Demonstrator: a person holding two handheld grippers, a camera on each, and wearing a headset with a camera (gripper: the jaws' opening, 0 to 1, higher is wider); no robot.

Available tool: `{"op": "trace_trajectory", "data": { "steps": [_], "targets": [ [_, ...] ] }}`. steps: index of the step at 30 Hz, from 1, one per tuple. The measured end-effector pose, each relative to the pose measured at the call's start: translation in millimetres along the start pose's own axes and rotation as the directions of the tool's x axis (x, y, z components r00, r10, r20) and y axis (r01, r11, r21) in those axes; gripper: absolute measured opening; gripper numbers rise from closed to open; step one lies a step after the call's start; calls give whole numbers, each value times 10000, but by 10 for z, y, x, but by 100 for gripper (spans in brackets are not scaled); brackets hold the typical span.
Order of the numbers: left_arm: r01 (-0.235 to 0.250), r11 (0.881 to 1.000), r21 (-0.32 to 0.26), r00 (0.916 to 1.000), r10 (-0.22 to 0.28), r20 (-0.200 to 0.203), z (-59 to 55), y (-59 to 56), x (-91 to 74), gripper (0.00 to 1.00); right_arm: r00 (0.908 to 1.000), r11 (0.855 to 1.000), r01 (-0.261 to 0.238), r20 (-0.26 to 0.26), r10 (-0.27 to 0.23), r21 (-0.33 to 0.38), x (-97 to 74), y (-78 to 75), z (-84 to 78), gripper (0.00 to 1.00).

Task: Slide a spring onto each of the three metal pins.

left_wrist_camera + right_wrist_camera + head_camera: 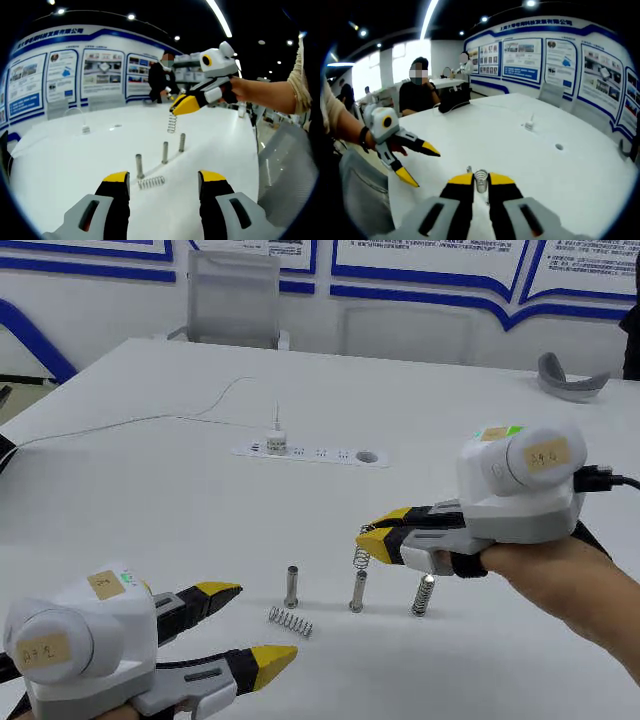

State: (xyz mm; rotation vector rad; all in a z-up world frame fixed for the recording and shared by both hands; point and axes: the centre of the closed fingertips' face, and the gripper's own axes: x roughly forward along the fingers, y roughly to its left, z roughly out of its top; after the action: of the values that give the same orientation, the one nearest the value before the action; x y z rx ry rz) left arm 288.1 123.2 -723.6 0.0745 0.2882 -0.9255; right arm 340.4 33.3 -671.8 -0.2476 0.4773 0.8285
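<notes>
Spring [361,557] pinched in right tongs [375,540] hangs just at 12 o'clock of the middle pin [358,591]. Left tongs [258,622] gape at 7 o'clock; loose spring [290,621] lies on the counter [150,490] beside the left pin [291,586].

Three upright pins [358,591], one apparently sprung; loose spring [290,620] flat, second spring [361,557] raised.

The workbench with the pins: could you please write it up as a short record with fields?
pins: left pin, middle pin and right pin, upright on the white table
fitted spring: seemingly already on the right pin
held spring: in the right gripper, roughly over the middle pin
loose spring: lying flat by the left pin
left gripper: open, holding nothing
bare pins: left, middle
</notes>
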Motion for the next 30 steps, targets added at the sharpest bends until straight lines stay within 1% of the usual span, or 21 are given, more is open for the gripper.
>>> {"op": "trace_trajectory", "data": {
  "steps": [4, 10, 15, 30],
  "targets": [
    [-11, 10000, -15, 10000, 11, -23, -8, -3, -4, 57, 9999, 9997, 127, -34, -126, 191, 42, -72, -40, 12],
    [-31, 10000, -49, 10000, 31, -42, -16, 1, -6, 58, 9997, 9990, 177, -147, -171, 406, 110, -108, -126, 12],
    [-18, 10000, -73, 9999, 18, -105, -34, -4, -4, 58, 9995, 9976, 287, -166, -277, 630, 163, -172, -202, 12],
    [-36, 9999, -138, 9998, 33, -197, -70, 0, -3, 57, 9993, 9954, 313, -230, -293, 901, 243, -200, -314, 12]
  ]
}}
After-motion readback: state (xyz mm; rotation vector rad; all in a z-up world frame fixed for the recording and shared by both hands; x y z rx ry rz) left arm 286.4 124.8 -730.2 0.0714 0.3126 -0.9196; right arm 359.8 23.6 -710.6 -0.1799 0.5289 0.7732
